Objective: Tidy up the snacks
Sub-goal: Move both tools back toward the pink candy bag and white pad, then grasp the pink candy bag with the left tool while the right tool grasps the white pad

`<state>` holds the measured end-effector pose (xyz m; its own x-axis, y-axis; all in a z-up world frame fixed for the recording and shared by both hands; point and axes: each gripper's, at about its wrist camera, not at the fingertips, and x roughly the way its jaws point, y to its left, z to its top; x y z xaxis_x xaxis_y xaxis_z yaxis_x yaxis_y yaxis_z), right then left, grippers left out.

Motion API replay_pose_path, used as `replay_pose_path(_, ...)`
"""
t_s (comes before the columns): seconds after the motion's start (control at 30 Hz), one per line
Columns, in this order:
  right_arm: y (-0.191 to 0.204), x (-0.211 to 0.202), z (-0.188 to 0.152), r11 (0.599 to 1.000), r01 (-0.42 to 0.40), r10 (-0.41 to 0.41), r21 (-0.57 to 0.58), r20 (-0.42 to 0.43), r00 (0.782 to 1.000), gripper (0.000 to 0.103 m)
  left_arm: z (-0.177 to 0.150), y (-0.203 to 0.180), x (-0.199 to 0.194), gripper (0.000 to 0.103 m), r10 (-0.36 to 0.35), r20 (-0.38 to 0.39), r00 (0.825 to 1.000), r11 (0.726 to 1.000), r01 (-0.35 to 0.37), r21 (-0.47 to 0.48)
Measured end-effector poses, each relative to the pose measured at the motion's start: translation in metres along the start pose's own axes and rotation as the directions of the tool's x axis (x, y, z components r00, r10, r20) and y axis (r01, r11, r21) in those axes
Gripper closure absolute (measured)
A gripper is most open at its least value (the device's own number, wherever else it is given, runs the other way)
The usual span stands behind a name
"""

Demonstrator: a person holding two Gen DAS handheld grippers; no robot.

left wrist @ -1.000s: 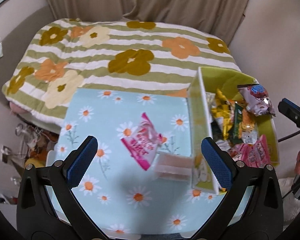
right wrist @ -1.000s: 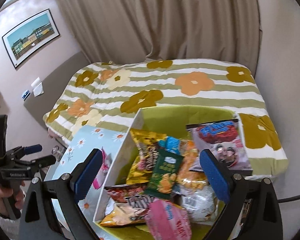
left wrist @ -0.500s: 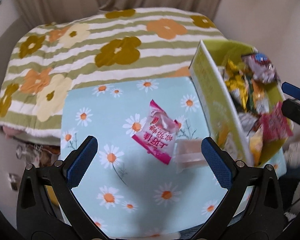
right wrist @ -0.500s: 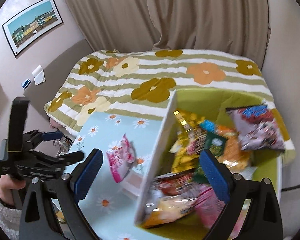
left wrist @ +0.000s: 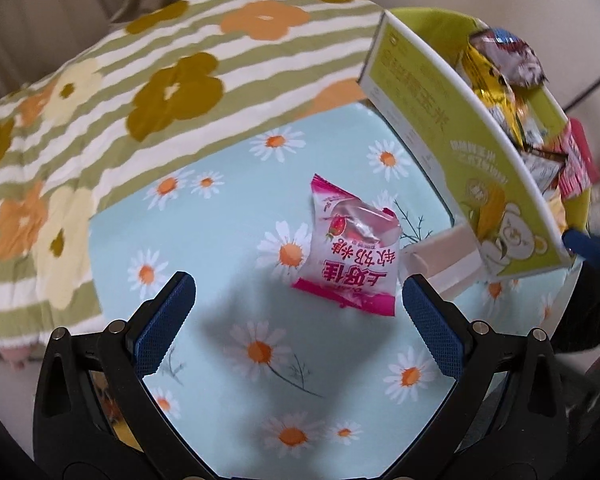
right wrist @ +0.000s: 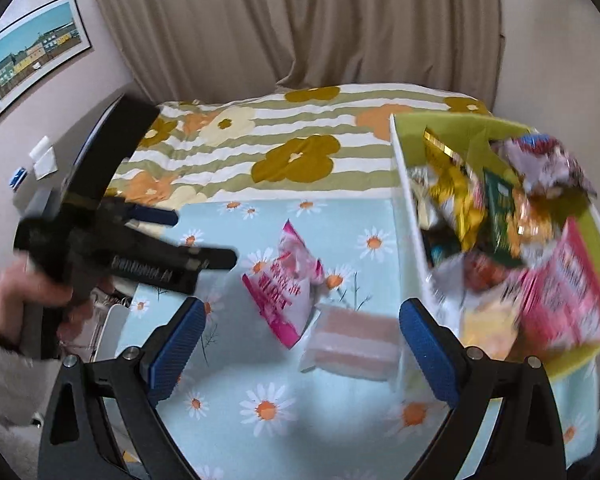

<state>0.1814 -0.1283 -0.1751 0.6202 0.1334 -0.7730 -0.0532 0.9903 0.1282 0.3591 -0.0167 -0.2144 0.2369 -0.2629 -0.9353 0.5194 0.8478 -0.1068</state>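
Pink snack packet (left wrist: 350, 254) lay on the daisy-cloth surface (left wrist: 228, 360), just left of the snack-filled green box (left wrist: 460, 128). Left claw (left wrist: 298, 322) hovered near it, released; right claw (right wrist: 300, 344) also gaped, empty. A careless pinch might snag the neighbouring wafer pack (left wrist: 444, 260).

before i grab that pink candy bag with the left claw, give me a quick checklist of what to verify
1. Left claw open wide enough: ok, jaws stand wide apart and hold nothing.
2. Pink candy bag free to lift: ok, it lies flat on the daisy tablecloth, nothing on top.
3. Bag centred between the fingers: not ok, it sits toward the right finger.
4. Neighbour clear: not ok, the pale pink wafer pack lies right beside the bag's edge; touching or not, cannot tell.
5. Green snack box has room: cannot tell, it looks piled with packets.
6. Right claw out of the way: ok, open and empty.
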Motion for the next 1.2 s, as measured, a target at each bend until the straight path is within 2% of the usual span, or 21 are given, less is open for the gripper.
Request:
replay_pose_path(0.23,0.005,0.042,-0.046,0.99,0.121,-0.119,0.073,-0.022,0.993,0.006,0.012,-0.014,0.047,0.001,-0.081,-0.064,0.995,0.991,0.088,0.105)
replay_pose_path(0.37,-0.001,0.066,-0.061,0.975,0.194,-0.192,0.111,-0.029,0.981,0.006,0.015,-0.026,0.073,0.0,-0.089,-0.107,0.99,0.985,0.103,0.139)
replay_pose_path(0.57,-0.005,0.08,-0.068,0.939,0.296,-0.299,0.175,-0.008,0.954,0.006,0.016,-0.029,0.102,0.0,-0.097,-0.131,0.987,0.987,0.112,0.113)
replay_pose_path(0.9,-0.019,0.087,-0.061,0.907,0.321,-0.332,0.271,-0.006,0.943,0.006,0.015,-0.033,0.118,0.002,-0.083,-0.137,0.987,0.985,0.102,0.138)
replay_pose_path(0.97,-0.02,0.088,-0.06,0.901,0.341,-0.349,0.269,-0.016,0.937,0.006,0.014,-0.035,0.117,0.006,-0.062,-0.132,0.989,0.984,0.083,0.16)
replay_pose_path(1.0,-0.02,0.086,-0.062,0.896,0.353,-0.361,0.271,-0.02,0.932,0.006,0.013,-0.035,0.115,0.015,-0.04,-0.125,0.991,0.983,0.062,0.175)
replay_pose_path(1.03,-0.021,0.087,-0.062,0.892,0.36,-0.367,0.275,-0.025,0.93,0.006,0.011,-0.037,0.114,0.028,0.0,-0.113,0.994,0.979,0.023,0.203)
replay_pose_path(1.07,-0.022,0.088,-0.062,0.891,0.358,-0.364,0.278,-0.032,0.931,0.006,0.011,-0.037,0.113,0.033,0.025,-0.105,0.994,0.975,-0.001,0.222)
replay_pose_path(1.13,-0.024,0.091,-0.061,0.89,0.354,-0.358,0.285,-0.041,0.933,0.006,0.011,-0.031,0.11,0.041,0.007,-0.106,0.994,0.977,0.016,0.213)
replay_pose_path(1.2,-0.026,0.094,-0.06,0.89,0.352,-0.354,0.289,-0.048,0.934,0.006,0.013,-0.025,0.109,0.044,-0.005,-0.109,0.994,0.979,0.027,0.203)
